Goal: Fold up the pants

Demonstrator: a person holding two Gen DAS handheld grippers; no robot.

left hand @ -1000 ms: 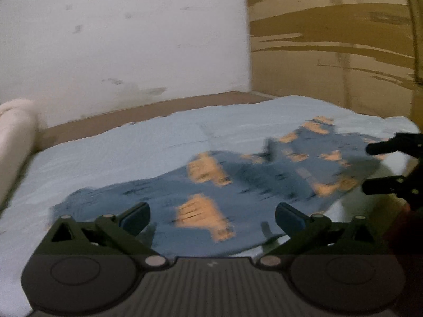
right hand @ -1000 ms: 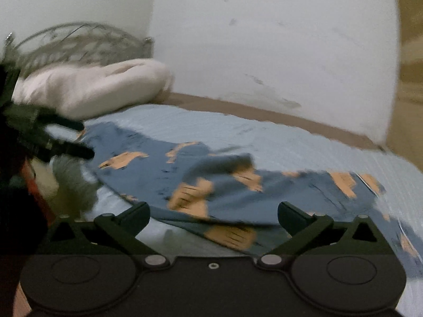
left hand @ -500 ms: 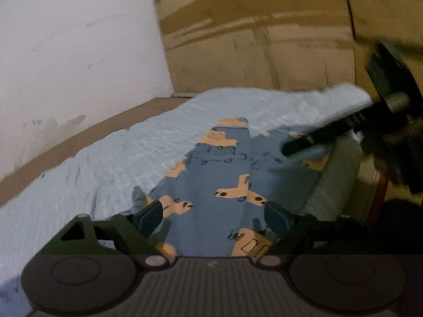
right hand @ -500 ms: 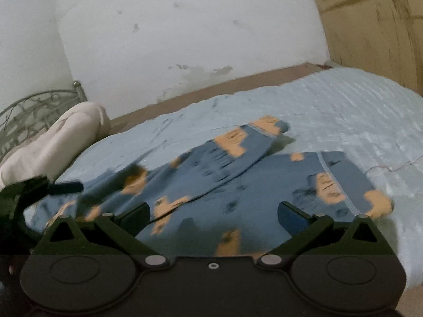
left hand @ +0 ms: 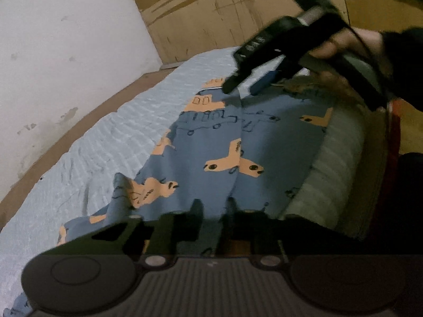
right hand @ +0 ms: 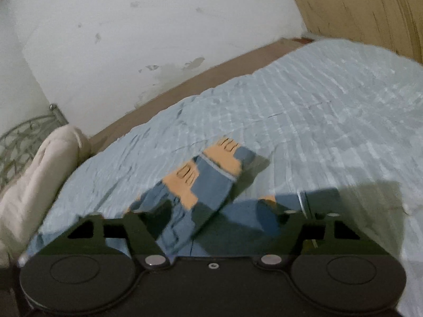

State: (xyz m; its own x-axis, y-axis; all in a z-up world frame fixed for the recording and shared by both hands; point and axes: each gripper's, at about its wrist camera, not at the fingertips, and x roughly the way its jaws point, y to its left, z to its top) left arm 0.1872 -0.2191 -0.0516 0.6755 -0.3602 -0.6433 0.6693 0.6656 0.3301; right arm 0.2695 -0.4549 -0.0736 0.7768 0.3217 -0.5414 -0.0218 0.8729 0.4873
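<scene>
Blue pants (left hand: 216, 142) with orange truck prints lie on the light blue bedspread (left hand: 105, 142). My left gripper (left hand: 212, 208) is shut on the near edge of the pants. In the left wrist view my right gripper (left hand: 240, 87) hovers over the far end of the pants, near the bed's right edge. In the right wrist view my right gripper (right hand: 222, 211) is wide open, low over the pants (right hand: 206, 182), with cloth lying between the fingers.
A cream pillow (right hand: 34, 174) and a metal headboard (right hand: 23, 137) stand at the left. A white wall (right hand: 148, 39) runs behind the bed. Brown cardboard panels (left hand: 224, 13) stand at the right. The mattress side (left hand: 335, 174) drops off at the right.
My left gripper has closed on the near edge of the pants. My right gripper has dropped lower over the far end of the pants and stays open.
</scene>
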